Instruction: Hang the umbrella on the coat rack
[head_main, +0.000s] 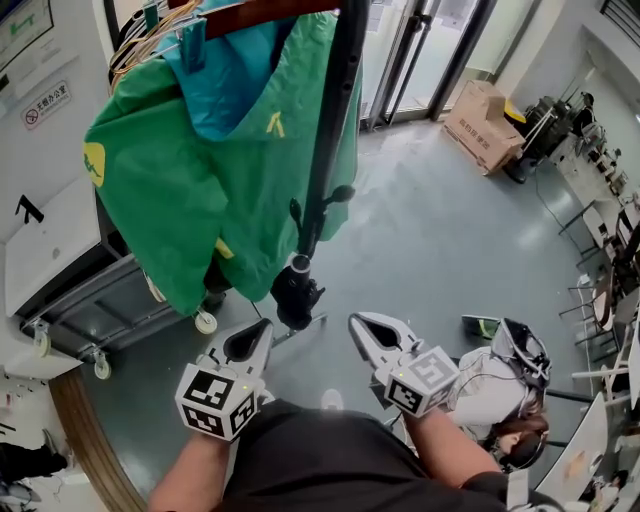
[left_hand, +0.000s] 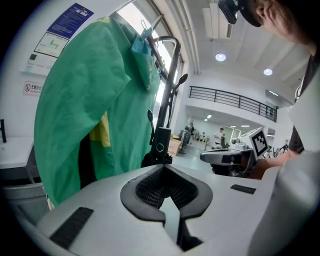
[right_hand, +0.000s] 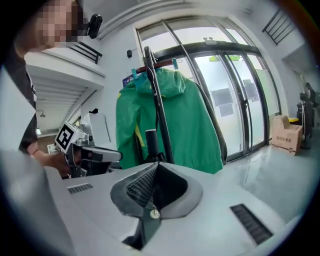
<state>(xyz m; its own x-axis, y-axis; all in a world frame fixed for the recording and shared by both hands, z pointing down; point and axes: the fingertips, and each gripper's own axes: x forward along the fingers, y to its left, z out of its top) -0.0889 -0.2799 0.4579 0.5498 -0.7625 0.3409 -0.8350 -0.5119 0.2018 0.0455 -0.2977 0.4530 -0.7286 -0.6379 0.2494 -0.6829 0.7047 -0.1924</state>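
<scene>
With the left gripper (head_main: 250, 340) and right gripper (head_main: 368, 330) both pressing their jaws together empty, the folded umbrella (head_main: 296, 292) is hanging at their 12 o'clock, seemingly by its strap, from the coat rack (head_main: 335, 100), and I judge it risks slipping off if the loop is sitting shallowly.

A green hooded fabric jacket (head_main: 200, 170) crowds the left of the black metal rack pole (head_main: 337, 100); to my right, grey floor (head_main: 440, 230) lies open.
</scene>
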